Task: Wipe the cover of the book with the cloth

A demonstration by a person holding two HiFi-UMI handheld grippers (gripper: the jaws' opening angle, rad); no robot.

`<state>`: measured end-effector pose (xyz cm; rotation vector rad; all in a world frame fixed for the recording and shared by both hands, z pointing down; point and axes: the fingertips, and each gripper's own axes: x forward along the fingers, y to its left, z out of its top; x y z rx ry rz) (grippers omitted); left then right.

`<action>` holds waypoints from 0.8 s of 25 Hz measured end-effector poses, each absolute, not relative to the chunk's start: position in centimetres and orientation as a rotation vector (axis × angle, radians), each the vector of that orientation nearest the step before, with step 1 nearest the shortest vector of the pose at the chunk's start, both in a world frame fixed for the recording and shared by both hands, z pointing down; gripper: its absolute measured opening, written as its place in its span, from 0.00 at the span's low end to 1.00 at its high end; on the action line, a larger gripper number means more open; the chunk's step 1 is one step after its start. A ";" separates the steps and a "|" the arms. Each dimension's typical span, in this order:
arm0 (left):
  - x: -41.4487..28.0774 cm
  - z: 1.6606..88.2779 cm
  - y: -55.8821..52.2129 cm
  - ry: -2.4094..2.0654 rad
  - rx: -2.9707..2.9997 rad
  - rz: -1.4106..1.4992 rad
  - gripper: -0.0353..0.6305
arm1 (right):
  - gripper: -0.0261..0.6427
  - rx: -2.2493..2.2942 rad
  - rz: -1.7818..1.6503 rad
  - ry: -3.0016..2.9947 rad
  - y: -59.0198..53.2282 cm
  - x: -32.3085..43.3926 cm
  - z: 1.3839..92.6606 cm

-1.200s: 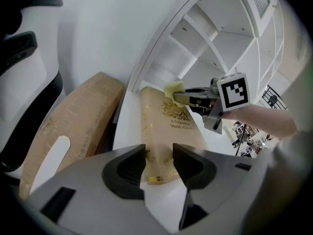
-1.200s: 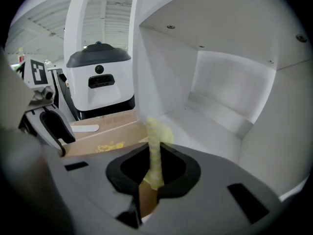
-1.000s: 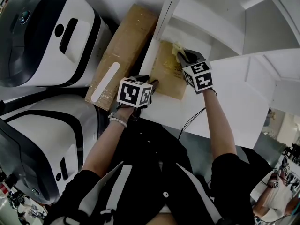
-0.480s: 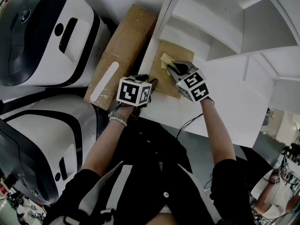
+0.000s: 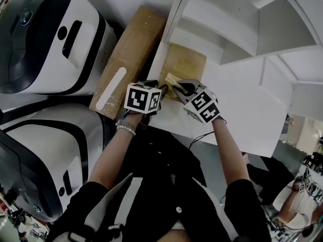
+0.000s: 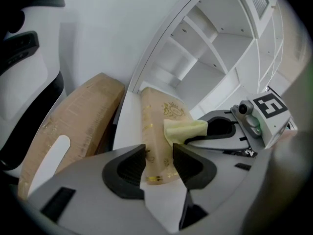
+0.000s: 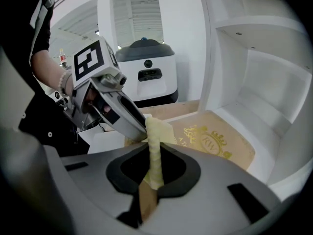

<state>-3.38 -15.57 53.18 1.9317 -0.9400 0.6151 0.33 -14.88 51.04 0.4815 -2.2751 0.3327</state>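
Observation:
A tan book (image 5: 186, 64) with a gold crest lies on the white desk (image 5: 242, 115), below the shelves. My left gripper (image 5: 164, 89) is at its near left corner. In the left gripper view the jaws (image 6: 159, 155) stand a little apart, and the book's (image 6: 164, 114) near end fills the gap. My right gripper (image 5: 177, 86) is shut on a folded pale yellow cloth (image 5: 170, 78). It holds the cloth (image 7: 155, 146) down on the cover (image 7: 215, 141) close to the left gripper. The cloth (image 6: 183, 130) hides part of the cover.
A long cardboard box (image 5: 128, 59) lies left of the desk. Two large white and black machines (image 5: 45, 34) (image 5: 45, 155) stand further left. White shelf compartments (image 5: 237, 19) rise behind the book. A black cable (image 5: 204, 132) hangs over the desk's near edge.
My right gripper has dragged the cloth across the cover, from the book's far edge down to its near left part. The left gripper and the book have stayed put.

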 end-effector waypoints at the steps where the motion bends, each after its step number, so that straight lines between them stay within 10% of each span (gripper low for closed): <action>1: -3.4 53.2 -15.6 -0.942 1.932 0.617 0.32 | 0.09 0.473 0.342 -2.275 -14.6 0.3 51.0; 20: -3.3 53.2 -15.7 -0.932 1.931 0.616 0.32 | 0.09 0.974 0.422 -2.310 -27.6 3.8 46.6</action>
